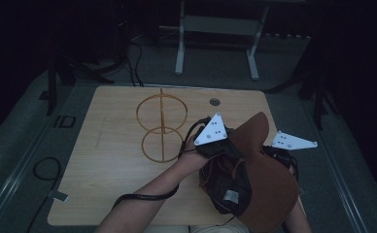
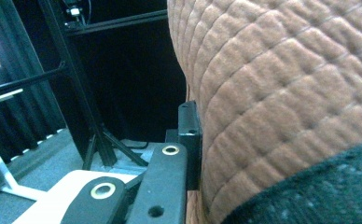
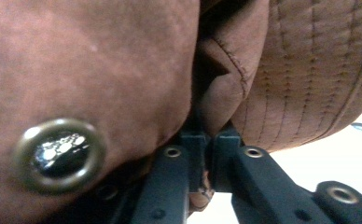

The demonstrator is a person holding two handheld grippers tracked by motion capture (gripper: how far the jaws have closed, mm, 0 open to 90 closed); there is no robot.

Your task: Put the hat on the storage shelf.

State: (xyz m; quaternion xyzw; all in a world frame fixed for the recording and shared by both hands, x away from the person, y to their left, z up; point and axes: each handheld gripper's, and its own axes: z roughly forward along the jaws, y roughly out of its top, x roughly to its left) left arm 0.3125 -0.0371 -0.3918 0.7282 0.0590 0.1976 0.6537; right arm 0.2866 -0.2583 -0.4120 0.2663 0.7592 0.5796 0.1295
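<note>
I hold a brown bag [image 1: 266, 179] over the near right part of the counter [image 1: 109, 165]. My left gripper [image 2: 188, 140] has its jaws shut tight on the bag's soft quilted side. My right gripper [image 3: 207, 154] has its jaws pinched on a fold of the bag.

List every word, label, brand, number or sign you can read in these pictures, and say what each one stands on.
No text can be read anywhere.
White label on the dark lining of the brown bag: too small and dim to read.
Metal snap button on the bag's brown flap: its shiny face shows only glinting marks, too blurred to read.
Grey three-cornered plates on the tongs: holes only, no lettering.
</note>
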